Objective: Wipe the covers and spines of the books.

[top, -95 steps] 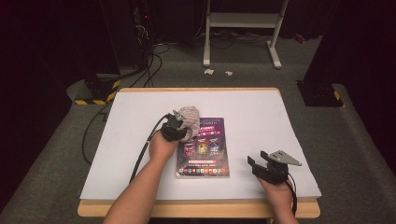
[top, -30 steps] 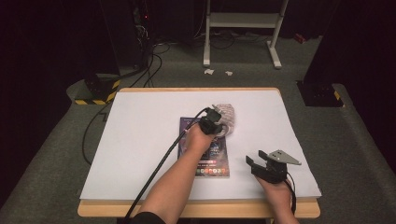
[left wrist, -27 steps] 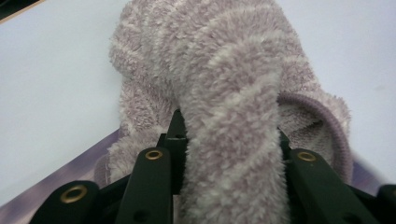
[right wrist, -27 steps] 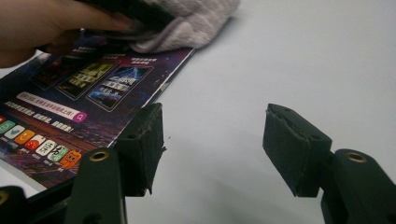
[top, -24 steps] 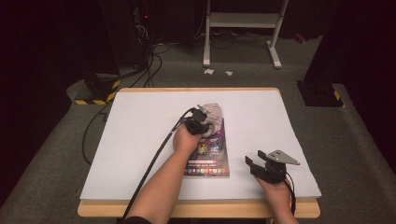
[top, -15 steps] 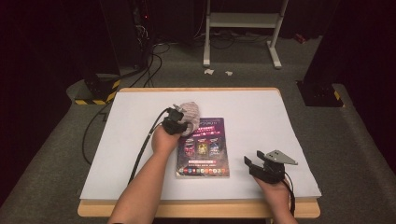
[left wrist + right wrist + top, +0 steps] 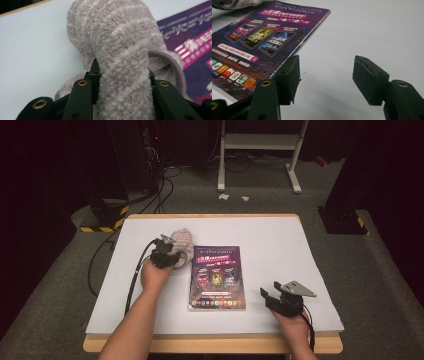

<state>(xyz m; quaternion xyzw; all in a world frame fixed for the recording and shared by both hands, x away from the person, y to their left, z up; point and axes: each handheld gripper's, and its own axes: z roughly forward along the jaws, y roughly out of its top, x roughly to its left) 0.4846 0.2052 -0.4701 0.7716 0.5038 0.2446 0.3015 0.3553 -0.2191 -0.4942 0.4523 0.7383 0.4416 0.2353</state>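
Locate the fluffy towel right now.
In the high view the fluffy towel sits left of centre on the white table, clamped in the left gripper, just beside the purple magazine's upper-left corner.

The left gripper (image 7: 167, 254) is back off the booklet (image 7: 217, 277) now, dragging the fuzzy towel (image 7: 181, 241) to the booklet's left side.

High view looks down overhead; both close gripper views share the booklet (image 7: 217, 277)
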